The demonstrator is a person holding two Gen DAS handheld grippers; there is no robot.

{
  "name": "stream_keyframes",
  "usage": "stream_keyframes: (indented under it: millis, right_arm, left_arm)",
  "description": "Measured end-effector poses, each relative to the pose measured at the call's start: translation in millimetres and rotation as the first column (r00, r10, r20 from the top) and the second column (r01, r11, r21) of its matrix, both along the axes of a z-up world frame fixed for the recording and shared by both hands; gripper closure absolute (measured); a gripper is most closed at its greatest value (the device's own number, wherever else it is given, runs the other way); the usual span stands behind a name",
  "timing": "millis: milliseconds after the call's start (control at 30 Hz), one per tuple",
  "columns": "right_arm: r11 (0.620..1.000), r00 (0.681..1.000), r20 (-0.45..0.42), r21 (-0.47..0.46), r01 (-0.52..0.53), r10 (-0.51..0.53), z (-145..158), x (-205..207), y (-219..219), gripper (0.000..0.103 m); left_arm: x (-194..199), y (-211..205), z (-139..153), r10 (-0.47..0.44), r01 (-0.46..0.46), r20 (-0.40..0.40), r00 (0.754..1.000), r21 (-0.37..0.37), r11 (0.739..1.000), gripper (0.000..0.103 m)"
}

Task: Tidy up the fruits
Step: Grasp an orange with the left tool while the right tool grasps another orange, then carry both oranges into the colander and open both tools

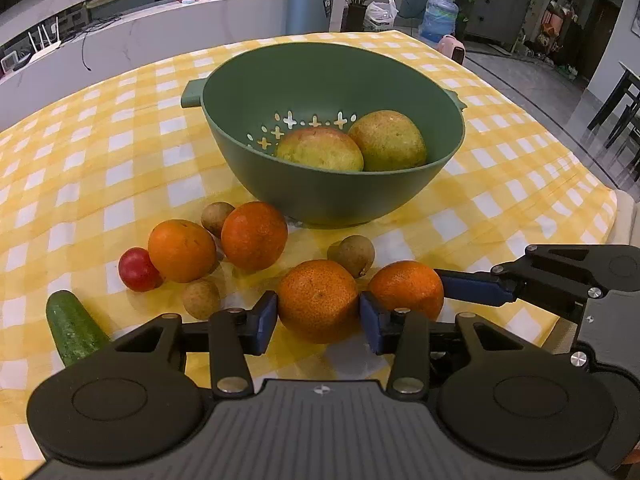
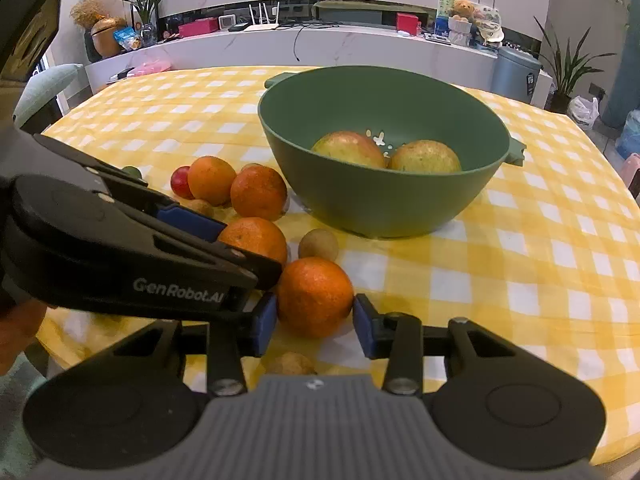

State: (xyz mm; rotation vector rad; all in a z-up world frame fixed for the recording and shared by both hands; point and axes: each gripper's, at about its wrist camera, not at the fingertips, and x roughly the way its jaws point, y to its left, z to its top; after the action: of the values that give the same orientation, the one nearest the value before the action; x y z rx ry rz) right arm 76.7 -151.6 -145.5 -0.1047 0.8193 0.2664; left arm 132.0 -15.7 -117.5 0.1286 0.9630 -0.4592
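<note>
A green colander bowl stands mid-table with two yellow-green mangoes inside; it also shows in the right wrist view. My left gripper is shut on an orange that rests on the cloth. My right gripper is shut on the neighbouring orange, also seen in the left wrist view. Two more oranges, a red plum, brown longans and a cucumber lie in front of the bowl.
The table has a yellow checked cloth; its right edge is close. A small brown fruit lies under my right gripper. A counter with clutter stands behind.
</note>
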Motion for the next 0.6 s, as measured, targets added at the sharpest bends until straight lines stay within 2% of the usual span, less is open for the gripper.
stream_keyframes:
  millis: [233, 600]
  right_arm:
    - [1.0, 0.999, 0.036, -0.005, -0.008, 0.009, 13.1, -8.6, -2.5, 0.065]
    - [1.0, 0.992, 0.129, 0.008, 0.004, -0.005, 54.8, -15.9, -20.9, 0.065]
  left_arm:
    - [-7.3, 5.7, 21.3, 0.029, -0.028, 0.039, 0.999, -0.007, 1.0, 0.053]
    - [-6.0, 11.5, 70.6, 0.058, -0.053, 0.114, 0.992, -0.047, 0.997, 0.053]
